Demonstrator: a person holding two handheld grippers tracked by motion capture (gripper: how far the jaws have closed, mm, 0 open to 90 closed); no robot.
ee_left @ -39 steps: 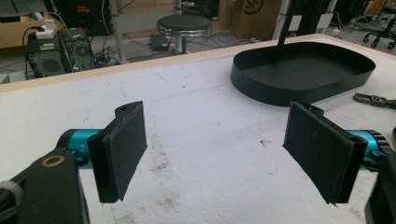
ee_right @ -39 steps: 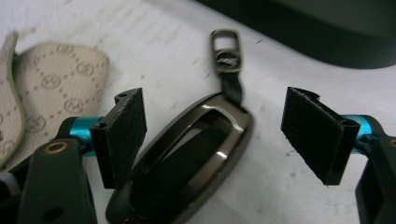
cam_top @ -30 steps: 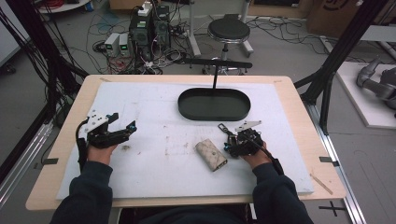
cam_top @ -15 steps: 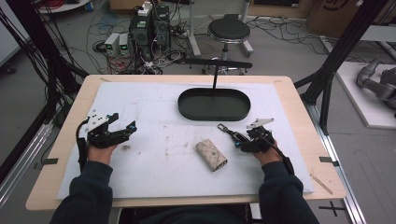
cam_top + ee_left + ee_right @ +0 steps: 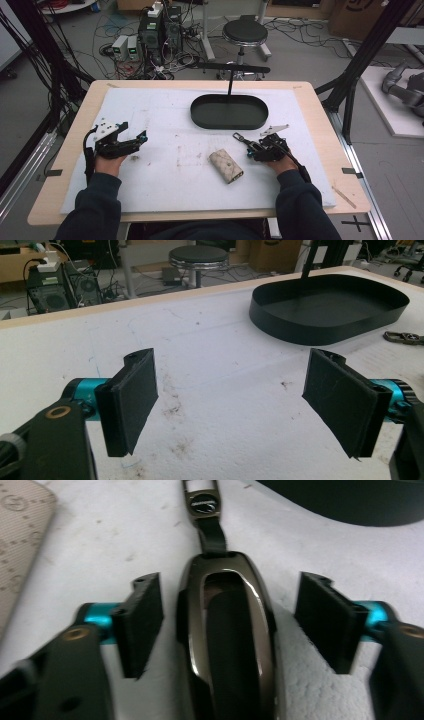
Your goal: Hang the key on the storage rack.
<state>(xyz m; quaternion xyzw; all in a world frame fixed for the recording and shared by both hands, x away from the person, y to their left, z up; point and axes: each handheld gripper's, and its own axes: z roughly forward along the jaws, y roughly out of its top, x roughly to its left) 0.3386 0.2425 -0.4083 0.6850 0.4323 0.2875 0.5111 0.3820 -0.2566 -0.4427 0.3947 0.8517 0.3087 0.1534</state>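
A dark, glossy key fob (image 5: 227, 630) with a strap and metal clip (image 5: 239, 136) lies on the white mat. It sits between the jaws of my right gripper (image 5: 230, 587), which is open; a gap shows on each side of the fob. In the high view my right gripper (image 5: 255, 149) is right of centre. A beige patterned key pouch (image 5: 226, 165) lies just left of it, with one corner (image 5: 20, 520) showing in the right gripper view. My left gripper (image 5: 134, 132) rests at the mat's left side, open, with nothing between its pads (image 5: 132, 400).
A black oval tray (image 5: 229, 122) with an upright stem stands at the back centre of the mat, also ahead-right in the left gripper view (image 5: 300, 335). The wooden table edge (image 5: 330, 150) runs past the mat. Computers, cables and a stool stand beyond the table.
My right hand shifted slightly to the right and away from the pouch, staying around the key fob. The left gripper has not moved.
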